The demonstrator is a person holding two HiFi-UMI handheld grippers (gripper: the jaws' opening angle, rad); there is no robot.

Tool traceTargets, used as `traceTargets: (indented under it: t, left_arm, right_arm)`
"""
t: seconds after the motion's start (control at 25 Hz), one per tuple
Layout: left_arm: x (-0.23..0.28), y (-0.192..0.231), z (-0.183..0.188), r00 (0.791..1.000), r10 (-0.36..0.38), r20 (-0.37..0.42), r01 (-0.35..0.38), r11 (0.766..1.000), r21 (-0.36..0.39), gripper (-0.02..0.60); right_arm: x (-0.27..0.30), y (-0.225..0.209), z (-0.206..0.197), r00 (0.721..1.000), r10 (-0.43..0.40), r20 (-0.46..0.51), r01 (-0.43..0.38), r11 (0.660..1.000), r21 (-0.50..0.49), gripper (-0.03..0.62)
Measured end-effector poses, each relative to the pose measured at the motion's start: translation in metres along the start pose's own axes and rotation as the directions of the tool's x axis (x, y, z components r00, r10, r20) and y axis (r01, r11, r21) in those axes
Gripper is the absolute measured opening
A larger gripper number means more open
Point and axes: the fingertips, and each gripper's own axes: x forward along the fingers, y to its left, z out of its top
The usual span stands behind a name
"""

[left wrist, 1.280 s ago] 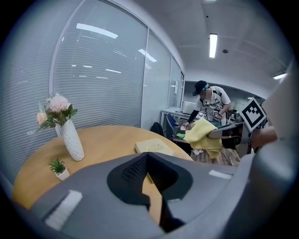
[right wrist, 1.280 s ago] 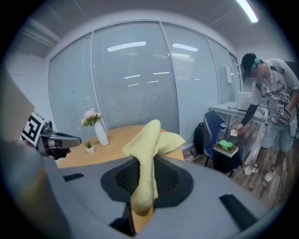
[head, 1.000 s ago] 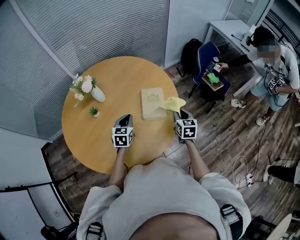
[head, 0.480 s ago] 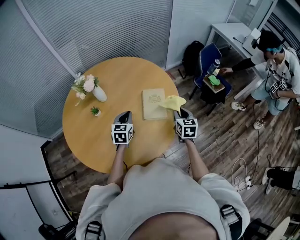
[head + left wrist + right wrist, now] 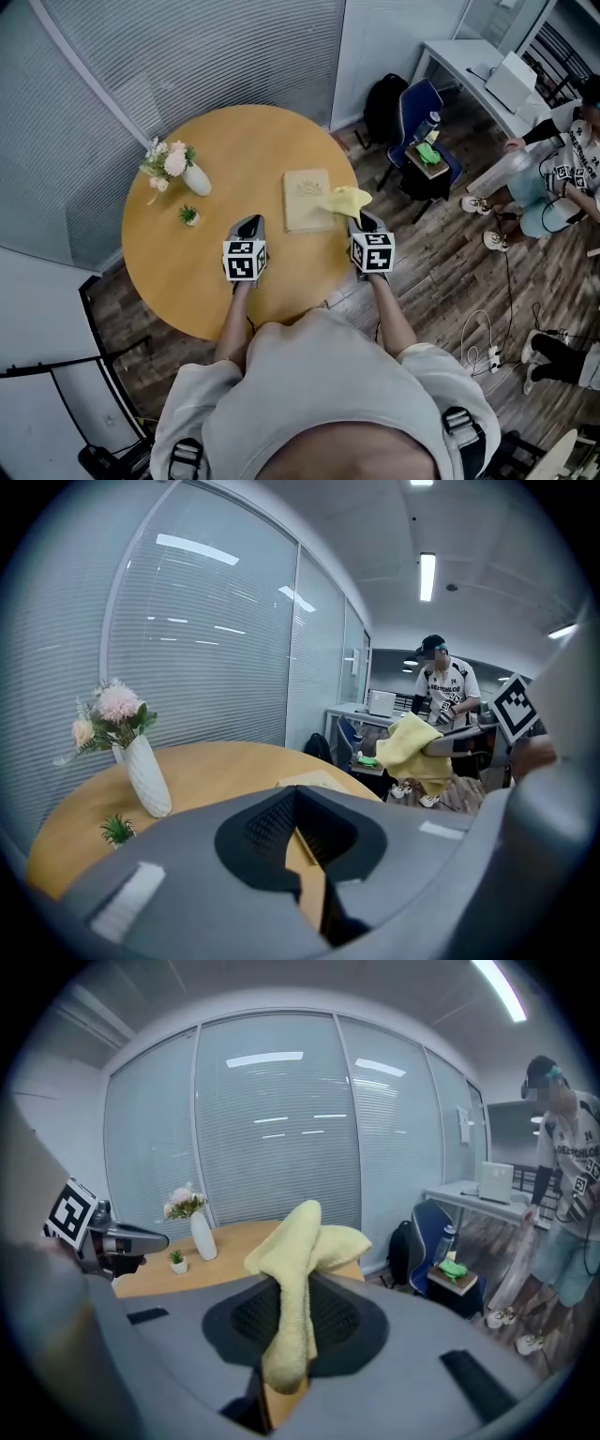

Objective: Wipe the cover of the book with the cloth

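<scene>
Table: a round table with a light wooden top (image 5: 234, 150) stands before a curved wall of grey blinds.
Book: a thin tan book with a pale emblem on its closed cover (image 5: 306, 200) lies flat on the right part of the table, near the edge.
Cloth: a soft yellow cloth (image 5: 347, 200) is bunched in the right gripper. In the head view it overlaps the book's right edge. In the left gripper view it hangs in the air, apparently above the tabletop.
Right gripper: the grey right gripper with a marker cube (image 5: 360, 223) is at the table's right edge, just beside the book. Its jaws are clamped on the cloth, whose folds stand up above them and trail down between them.
Left gripper: the grey left gripper with a marker cube (image 5: 248, 225) is over the middle of the table, left of the book and apart from it. Its jaws are drawn together to a thin slit with nothing in them.
Vase: a white vase of pink and cream flowers (image 5: 195, 178) stands upright on the table's left side.
Plant: a tiny green plant in a white pot (image 5: 188, 217) sits just in front of the vase.
Chair: a blue chair (image 5: 420, 105) stands on the wooden floor beyond the table, with a black backpack (image 5: 382, 105) beside it.
Bystander: a person in a white shirt (image 5: 567, 155) is at the far right, near a white desk (image 5: 464, 58).
</scene>
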Motion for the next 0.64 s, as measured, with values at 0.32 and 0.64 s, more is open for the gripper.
traceTargets:
  t: [0.32, 0.64]
  left_arm:
    - [0.002, -0.003, -0.008, 1.0, -0.004, -0.011, 0.004, 1.0, -0.006, 0.009]
    - [-0.001, -0.004, -0.016, 1.0, -0.002, -0.024, 0.002, 1.0, -0.013, 0.009]
  right_arm:
    - [-0.003, 0.001, -0.005, 1.0, -0.001, -0.013, 0.001, 1.0, -0.008, 0.067]
    - [-0.006, 0.004, -0.012, 1.0, 0.007, -0.028, -0.007, 1.0, -0.013, 0.067]
